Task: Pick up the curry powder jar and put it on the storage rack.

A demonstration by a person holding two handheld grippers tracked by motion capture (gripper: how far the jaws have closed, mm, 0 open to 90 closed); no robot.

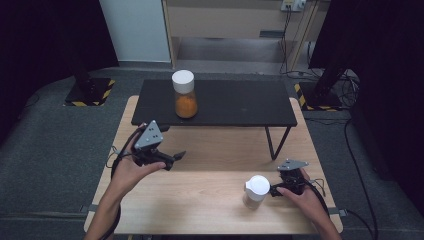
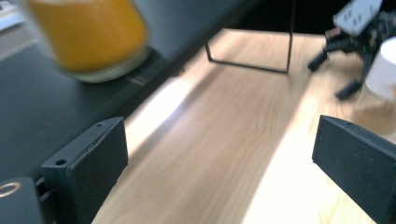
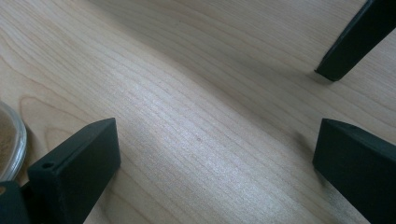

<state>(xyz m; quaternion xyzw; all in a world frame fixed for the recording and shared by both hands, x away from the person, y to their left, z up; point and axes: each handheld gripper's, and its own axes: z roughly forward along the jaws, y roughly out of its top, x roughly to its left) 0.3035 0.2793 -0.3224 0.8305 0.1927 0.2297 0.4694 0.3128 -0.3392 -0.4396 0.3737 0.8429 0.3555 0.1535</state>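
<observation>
Both grippers open and empty — approach stage, no jar yet held.

Left gripper held above the wooden table with jaws spread, aimed toward the orange-filled jar standing upright on the black shelf; right gripper low on the table, jaws wide apart, just beside the white-capped jar of tan powder, not around it. Judged as reach before grasp — next move likely called for sliding the right jaws astride the near jar, then closing squarely below its cap.
</observation>
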